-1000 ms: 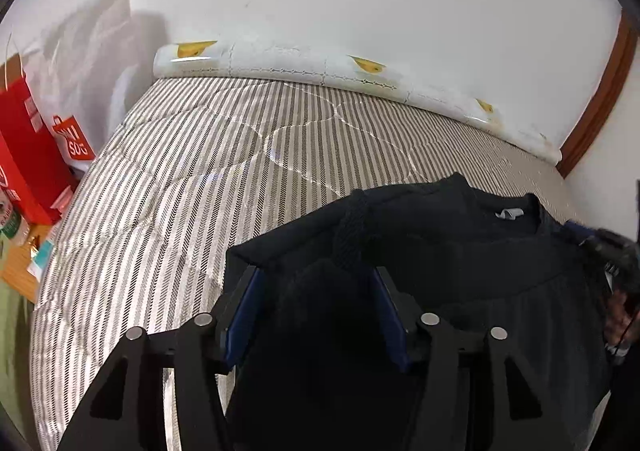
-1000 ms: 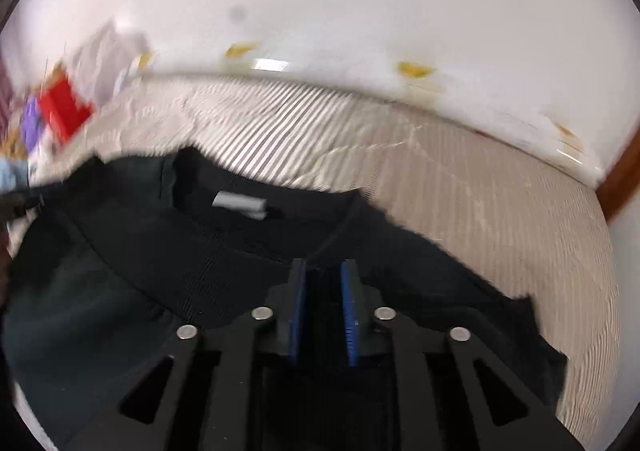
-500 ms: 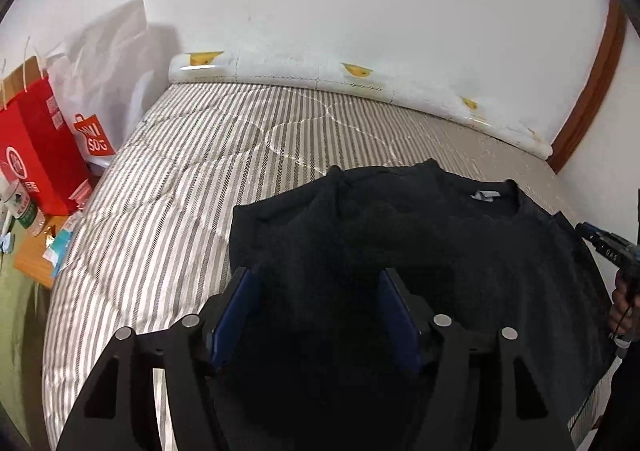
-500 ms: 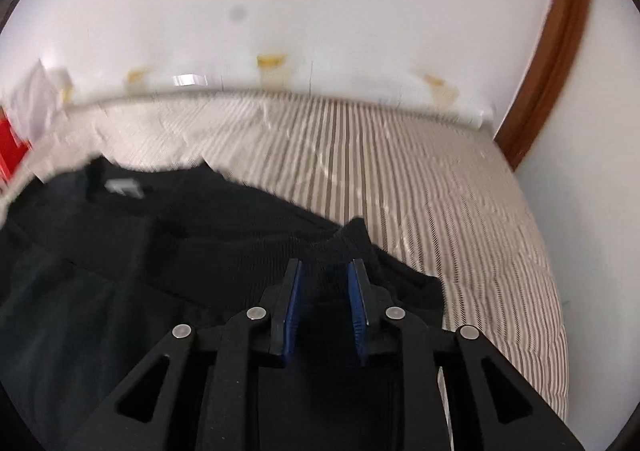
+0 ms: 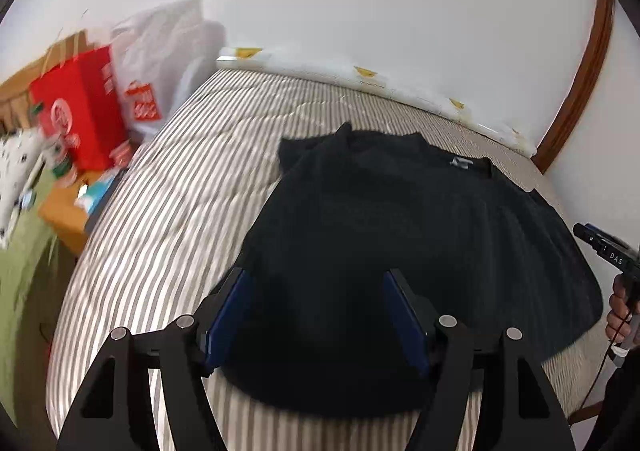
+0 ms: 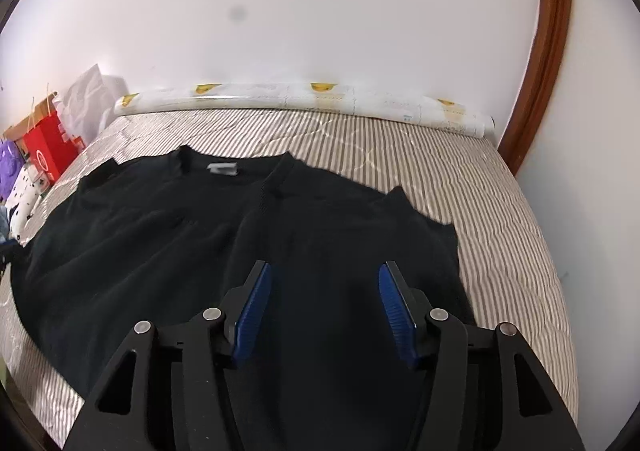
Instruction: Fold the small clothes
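The left hand-held gripper [image 5: 316, 311] stood with its jaws spread wide and nothing between them, poised over the near left part of the black shirt [image 5: 400, 235]. The right hand-held gripper [image 6: 324, 307] was likewise spread and empty, above the shirt's near right part. The shirt lay flat on the striped bed [image 5: 180, 211], collar and label [image 6: 223, 169] toward the wall, sleeves drawn in over the body. This laying-out appeared intended to give an even base for folding; both grippers free suggested the garment had been released to settle.

Beyond the bed's far edge lay a white roll with yellow marks [image 6: 304, 99]. A red bag [image 5: 80, 103] and a white bag [image 5: 160, 67] stood off the bed's left side.

Compared with half a second earlier, the right gripper, then pinched on the cloth's edge, had let go and opened. The left gripper remained open throughout. The shirt, bunched and lifted a second earlier, now rested spread on the bed. Next step, by judgement: a fresh grasp for the fold.
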The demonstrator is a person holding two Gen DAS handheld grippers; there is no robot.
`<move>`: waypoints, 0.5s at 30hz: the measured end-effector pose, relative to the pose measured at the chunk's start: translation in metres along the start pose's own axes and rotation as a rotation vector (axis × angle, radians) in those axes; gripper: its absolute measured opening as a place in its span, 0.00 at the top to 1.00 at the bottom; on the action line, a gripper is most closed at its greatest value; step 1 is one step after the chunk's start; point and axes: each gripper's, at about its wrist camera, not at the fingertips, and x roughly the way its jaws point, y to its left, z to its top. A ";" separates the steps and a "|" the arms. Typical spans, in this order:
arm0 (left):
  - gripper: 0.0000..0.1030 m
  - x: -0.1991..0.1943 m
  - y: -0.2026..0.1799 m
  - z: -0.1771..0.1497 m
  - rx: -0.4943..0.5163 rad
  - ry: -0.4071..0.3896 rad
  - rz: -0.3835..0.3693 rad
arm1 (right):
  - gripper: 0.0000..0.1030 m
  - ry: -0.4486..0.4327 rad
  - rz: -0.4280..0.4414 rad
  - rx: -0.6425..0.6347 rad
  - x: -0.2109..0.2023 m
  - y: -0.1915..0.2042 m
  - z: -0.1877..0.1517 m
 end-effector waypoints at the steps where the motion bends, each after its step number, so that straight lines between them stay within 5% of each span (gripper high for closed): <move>1: 0.35 -0.004 0.006 -0.008 -0.024 0.002 -0.012 | 0.45 0.001 0.007 0.006 -0.005 0.002 -0.005; 7: 0.35 -0.016 0.039 -0.053 -0.158 0.026 -0.102 | 0.42 -0.016 0.029 0.032 -0.034 0.004 -0.032; 15: 0.35 -0.002 0.041 -0.074 -0.260 0.011 -0.236 | 0.40 -0.008 0.025 0.068 -0.047 -0.015 -0.062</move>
